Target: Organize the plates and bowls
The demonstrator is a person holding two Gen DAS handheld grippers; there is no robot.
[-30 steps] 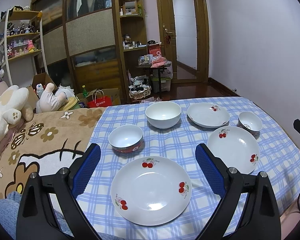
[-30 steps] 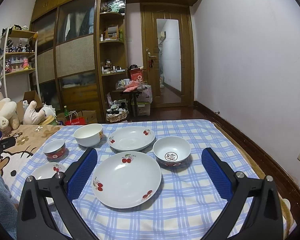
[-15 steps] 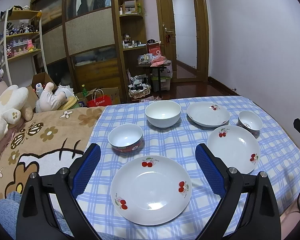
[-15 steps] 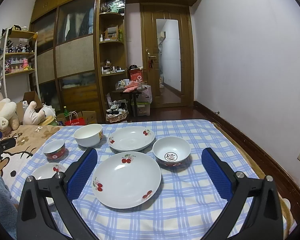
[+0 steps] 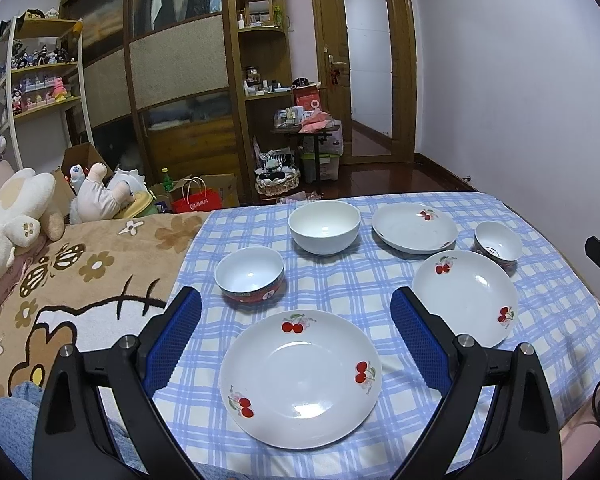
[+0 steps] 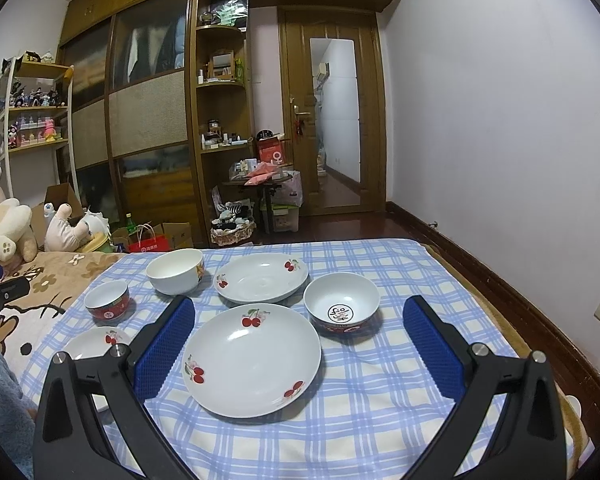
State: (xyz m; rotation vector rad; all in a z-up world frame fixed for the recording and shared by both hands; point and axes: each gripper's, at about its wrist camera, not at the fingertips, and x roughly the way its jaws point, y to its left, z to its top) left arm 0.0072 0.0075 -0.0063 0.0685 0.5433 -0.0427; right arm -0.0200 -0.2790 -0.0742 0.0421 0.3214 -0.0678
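Three white cherry-print plates and three bowls sit on a blue checked cloth. In the left wrist view the near plate lies between my open left gripper's jaws, below them. A red-rimmed small bowl, a large white bowl, a far plate, a right plate and a second small bowl lie beyond. My right gripper is open and empty above the right plate, with the small bowl beside it.
A brown patterned blanket with plush toys lies left of the cloth. A wardrobe, shelves and a door stand behind. The cloth's right edge drops towards the floor and wall.
Both grippers stay open and nearly still. The left view has shifted very slightly; no dish has moved.
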